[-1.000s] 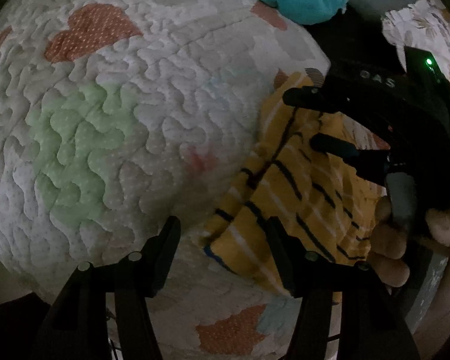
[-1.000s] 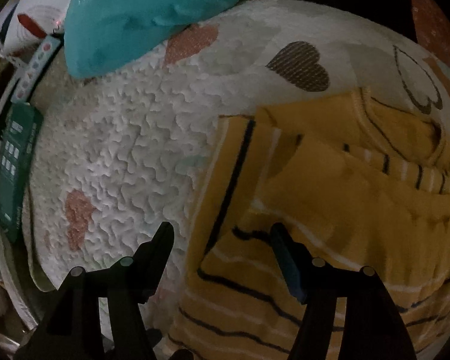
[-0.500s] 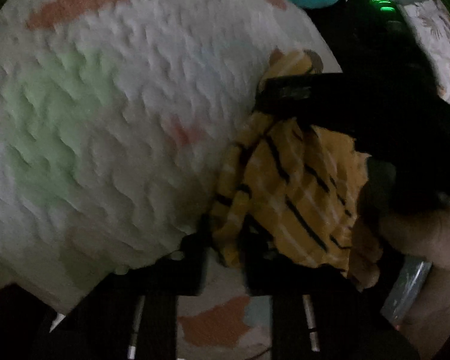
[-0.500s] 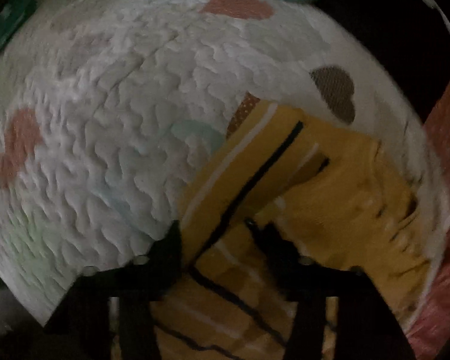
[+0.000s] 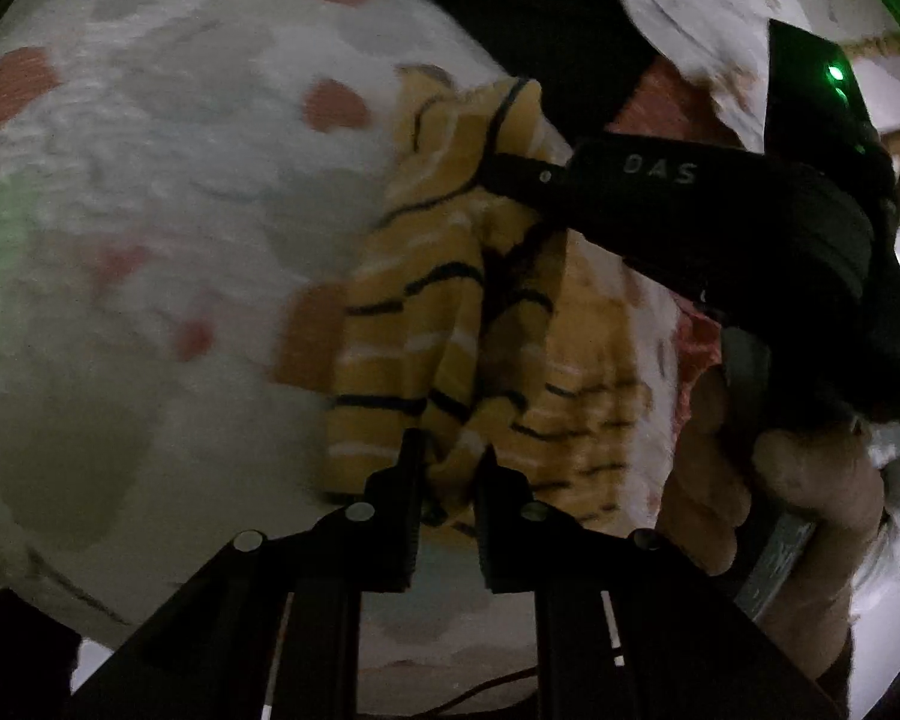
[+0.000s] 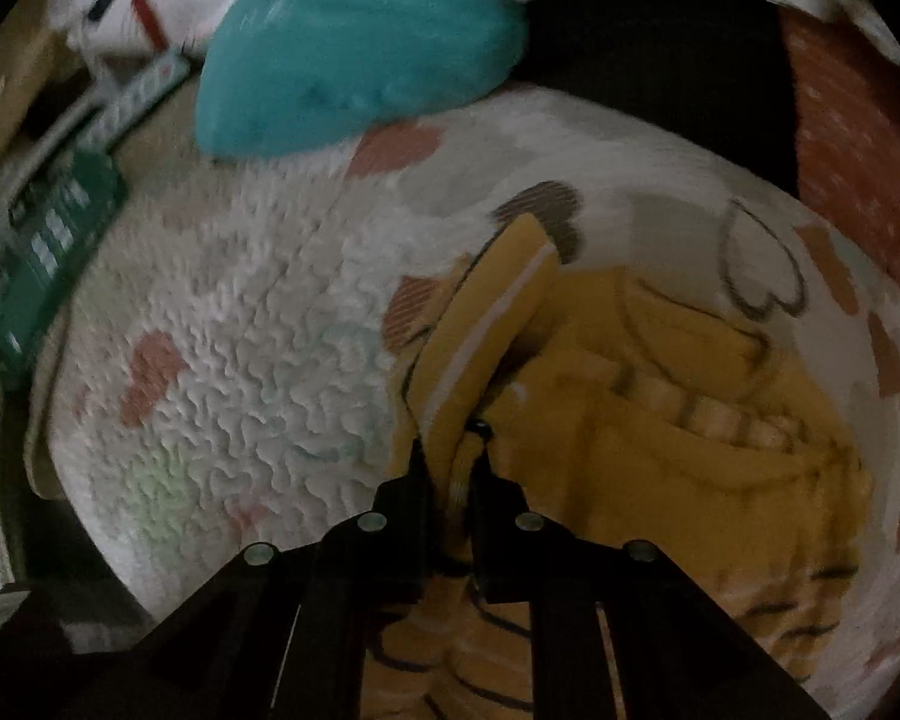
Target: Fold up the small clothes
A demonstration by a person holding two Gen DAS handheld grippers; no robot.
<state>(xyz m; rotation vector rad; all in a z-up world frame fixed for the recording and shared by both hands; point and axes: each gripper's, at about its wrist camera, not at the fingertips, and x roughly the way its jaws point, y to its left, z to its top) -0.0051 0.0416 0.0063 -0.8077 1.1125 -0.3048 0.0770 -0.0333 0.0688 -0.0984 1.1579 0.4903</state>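
A small yellow garment with dark and white stripes (image 5: 426, 324) lies on a white quilt with heart patches (image 5: 150, 192). My left gripper (image 5: 447, 468) is shut on the garment's near edge and holds that edge raised. My right gripper (image 6: 450, 456) is shut on another edge of the same garment (image 6: 660, 420) and lifts a flap of it. In the left wrist view the right gripper (image 5: 510, 171) reaches in from the right, held by a hand, with cloth in its tip.
A teal pillow (image 6: 354, 48) lies at the quilt's far edge. A green remote (image 6: 48, 252) sits at the left beside the quilt. A red dotted cloth (image 6: 858, 168) is at the right. The scene is dim and blurred.
Both grippers were open beside the flat garment a second ago. They have closed on its edge and lifted it, so the cloth now bunches and folds over.
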